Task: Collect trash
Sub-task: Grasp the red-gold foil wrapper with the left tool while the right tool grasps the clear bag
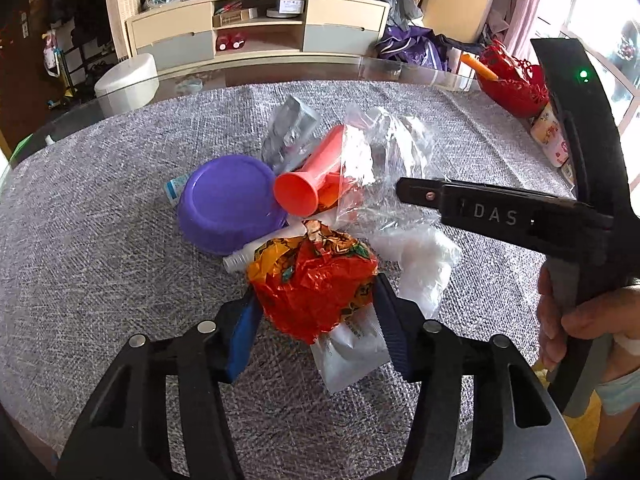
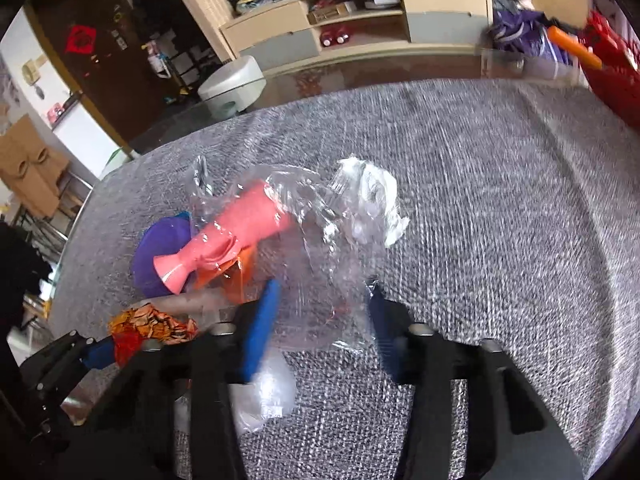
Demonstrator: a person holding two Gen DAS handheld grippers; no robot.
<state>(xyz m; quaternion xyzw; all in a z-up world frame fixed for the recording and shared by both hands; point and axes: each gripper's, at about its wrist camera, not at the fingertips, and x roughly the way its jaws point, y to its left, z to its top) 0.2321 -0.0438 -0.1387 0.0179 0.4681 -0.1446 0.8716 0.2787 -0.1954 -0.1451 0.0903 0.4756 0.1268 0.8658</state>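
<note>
Jaws, left gripper (image 1: 314, 320): partly closed around a crumpled orange snack wrapper (image 1: 316, 280), both blue pads (image 1: 242, 336) against its sides; taken as gripped.

Left wrist view. Wrapper sits at the near edge of a trash pile on the grey-clothed counter (image 1: 100, 240). Behind it: an upturned purple bowl (image 1: 228, 204), a pink cup (image 1: 316, 178) on its side and partly under a clear plastic bag (image 1: 384, 160), a white plastic bag (image 1: 424, 264), and a white packet (image 1: 348, 352) lying under the wrapper. A hand (image 1: 576, 324) holds the right gripper's handle at the frame's right.

Right wrist view, blurred. Jaws, right gripper (image 2: 320, 316): narrowed onto the near edge of the clear plastic bag (image 2: 320, 240), film between the pads; a firm hold looks likely but is not certain. Pink cup (image 2: 228, 236) lies inside or under the same film.

Risks: lifting the film may drag the cup and roll it into the bowl; thin film may slip out; the wrapper may spring loose or carry the packet with it.
</note>
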